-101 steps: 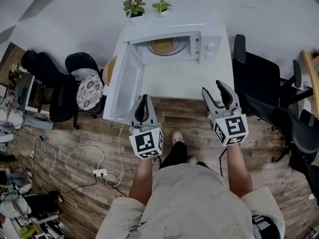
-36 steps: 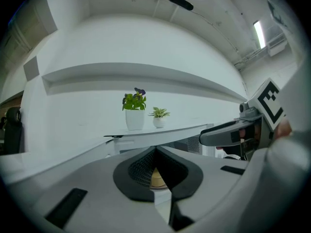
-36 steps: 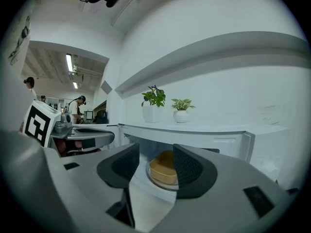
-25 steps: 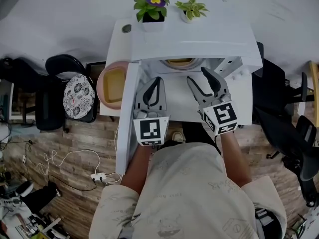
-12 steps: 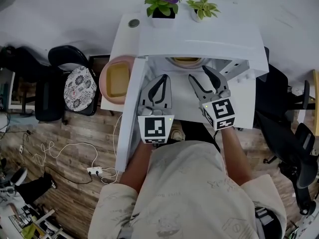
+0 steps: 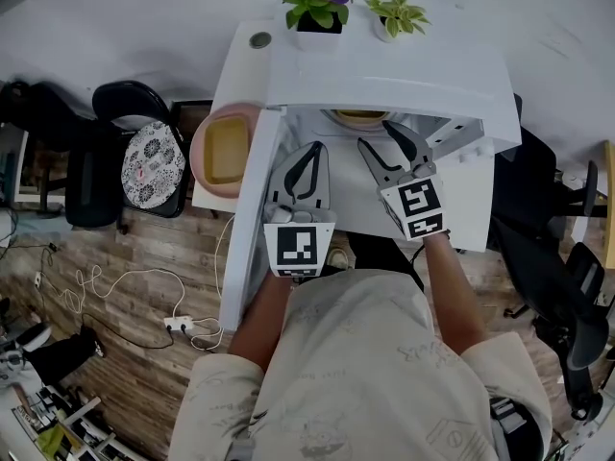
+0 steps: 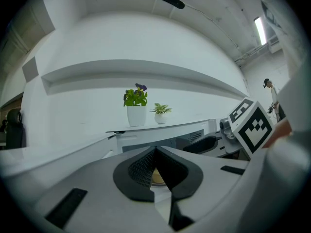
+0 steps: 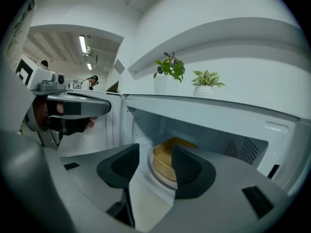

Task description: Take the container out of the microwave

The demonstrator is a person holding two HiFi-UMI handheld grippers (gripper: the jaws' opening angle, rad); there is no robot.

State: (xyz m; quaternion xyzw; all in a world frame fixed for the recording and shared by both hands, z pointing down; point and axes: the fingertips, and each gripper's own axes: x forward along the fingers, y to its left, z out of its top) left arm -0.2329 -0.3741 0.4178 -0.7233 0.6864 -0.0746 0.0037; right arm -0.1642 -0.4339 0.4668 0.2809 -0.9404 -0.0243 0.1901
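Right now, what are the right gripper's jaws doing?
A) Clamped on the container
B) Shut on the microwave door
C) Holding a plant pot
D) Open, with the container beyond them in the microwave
D: the right gripper has its jaws apart with nothing held, and the container sits beyond them inside the microwave.

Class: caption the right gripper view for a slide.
Right gripper, fingers apart, aimed at the yellow container inside the open microwave.
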